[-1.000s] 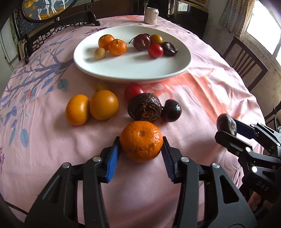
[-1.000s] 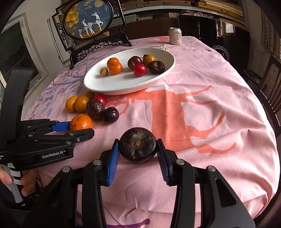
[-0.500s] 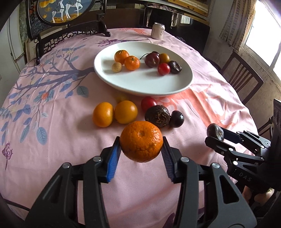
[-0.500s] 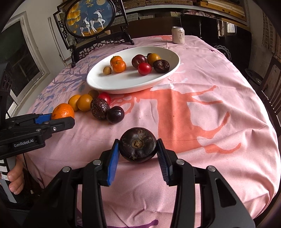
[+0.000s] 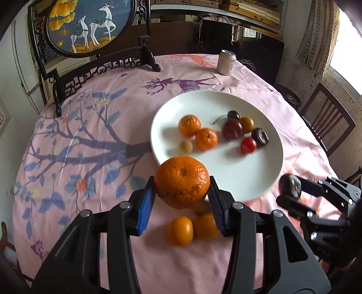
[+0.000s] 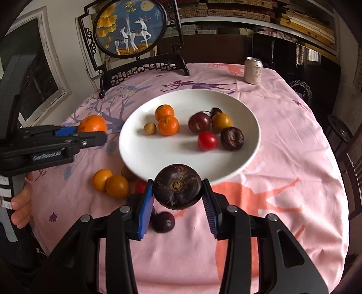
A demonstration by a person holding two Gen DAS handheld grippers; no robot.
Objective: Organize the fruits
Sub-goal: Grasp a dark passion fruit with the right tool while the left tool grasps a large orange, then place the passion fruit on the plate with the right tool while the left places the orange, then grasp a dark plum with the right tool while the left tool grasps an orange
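— While both grippers hover, what do they hold?
— Left gripper (image 5: 182, 194) clamps a mandarin (image 5: 182, 182); right gripper (image 6: 177, 195) clamps a dark purple fruit (image 6: 177, 186), both near the white plate (image 6: 144, 156).

You face a round table (image 6: 294, 140) under pink printed cloth | behind it, a dark carved stand with a round deer screen (image 6: 130, 27) | shelves (image 6: 282, 20) right of the screen | wooden chair (image 5: 325, 122) and bright curtained window (image 5: 339, 52) beside the table's right.
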